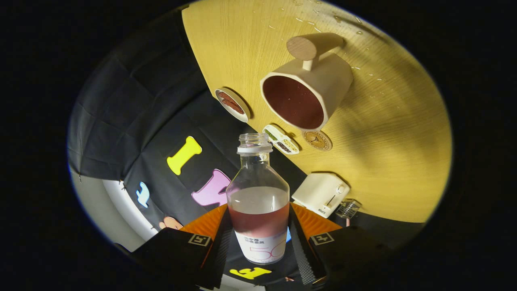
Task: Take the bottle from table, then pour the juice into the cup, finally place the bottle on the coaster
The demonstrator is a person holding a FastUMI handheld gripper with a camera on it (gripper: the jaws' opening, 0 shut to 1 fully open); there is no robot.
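Between its two fingers the claw (258,238) clamps the bottle (258,202) (uncapped, part full of juice).

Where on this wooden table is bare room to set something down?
The widest bare wood lies beyond the cream cup, toward the white toaster. It is crowded around the round coaster, compartment dish and small plate. The tool grips the clear juice bottle.

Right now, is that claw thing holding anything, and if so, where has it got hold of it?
Yes. The gripper holds the open juice bottle, its two fingers pressing on the lower body at the label, one on each side. The neck and mouth stand free.
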